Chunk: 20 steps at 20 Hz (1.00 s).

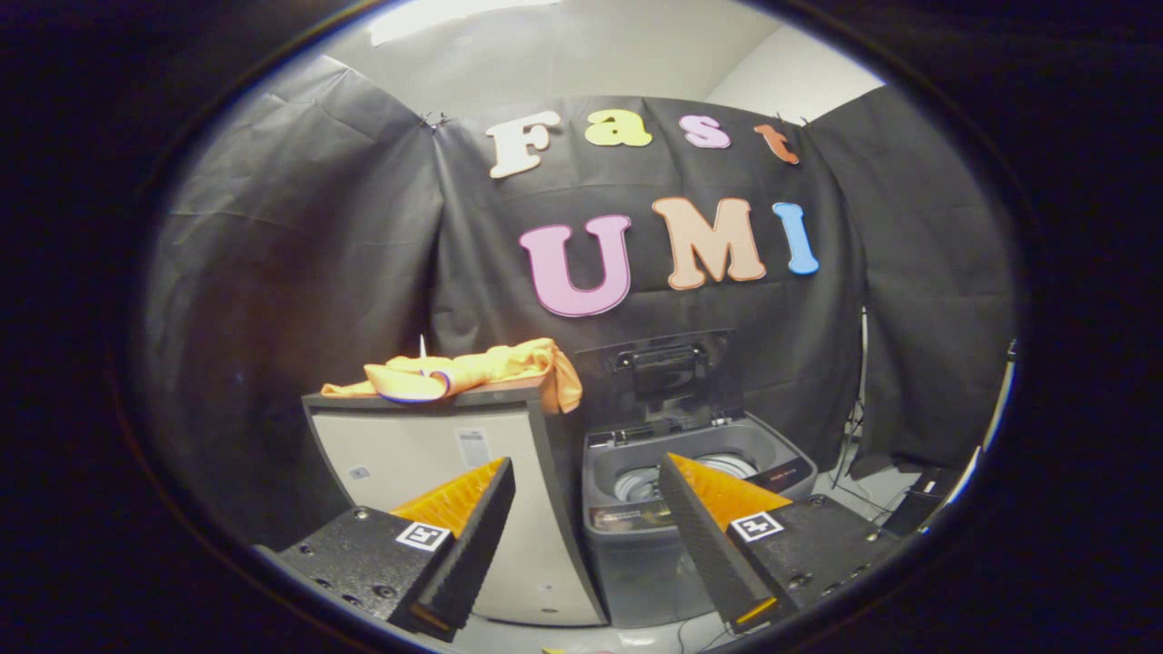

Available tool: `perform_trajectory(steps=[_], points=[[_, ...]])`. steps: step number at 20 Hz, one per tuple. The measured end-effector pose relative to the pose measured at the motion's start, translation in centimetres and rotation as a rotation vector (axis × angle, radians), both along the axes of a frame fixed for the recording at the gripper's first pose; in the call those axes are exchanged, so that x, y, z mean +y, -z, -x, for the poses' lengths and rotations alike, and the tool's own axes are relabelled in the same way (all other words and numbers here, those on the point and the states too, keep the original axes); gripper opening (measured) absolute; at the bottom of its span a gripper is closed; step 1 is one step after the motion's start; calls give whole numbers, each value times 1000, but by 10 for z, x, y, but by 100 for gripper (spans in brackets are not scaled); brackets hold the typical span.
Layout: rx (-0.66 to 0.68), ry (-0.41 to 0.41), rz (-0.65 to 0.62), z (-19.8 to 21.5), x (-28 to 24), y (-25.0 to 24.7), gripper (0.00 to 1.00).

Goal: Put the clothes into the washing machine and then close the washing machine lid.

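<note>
An orange garment (pixel 472 371) lies crumpled on top of a white cabinet (pixel 436 454), one end drooping over the cabinet's right corner. Right beside the cabinet stands a small grey washing machine (pixel 636 536) with its dark lid (pixel 668 377) raised upright at the back and the drum (pixel 641 483) showing inside. My gripper (pixel 586 468) is open, with nothing between its fingers. It hovers well in front of both, the left finger over the cabinet's face, the right finger over the washer's opening.
Black cloth walls enclose the booth behind and on both sides. Cables and a dark box (pixel 918 509) lie on the pale floor to the right of the washer. A narrow gap separates cabinet and washer.
</note>
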<state>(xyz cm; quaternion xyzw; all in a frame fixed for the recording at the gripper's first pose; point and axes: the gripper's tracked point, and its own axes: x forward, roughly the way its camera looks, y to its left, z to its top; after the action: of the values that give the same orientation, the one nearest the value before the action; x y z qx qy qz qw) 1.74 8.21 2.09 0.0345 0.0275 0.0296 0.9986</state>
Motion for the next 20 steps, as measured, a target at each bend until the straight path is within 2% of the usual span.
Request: perform_trajectory(steps=[3, 9, 11, 15, 20], points=[[14, 8, -20, -15, 16, -22, 96], [29, -42, -91, -57, 69, -81, 96], [49, -89, -62, -72, 92, -95, 96], [61, -90, 38, -119, 123, -115, 96], [121, -129, 110, -195, 179, -106, 96]])
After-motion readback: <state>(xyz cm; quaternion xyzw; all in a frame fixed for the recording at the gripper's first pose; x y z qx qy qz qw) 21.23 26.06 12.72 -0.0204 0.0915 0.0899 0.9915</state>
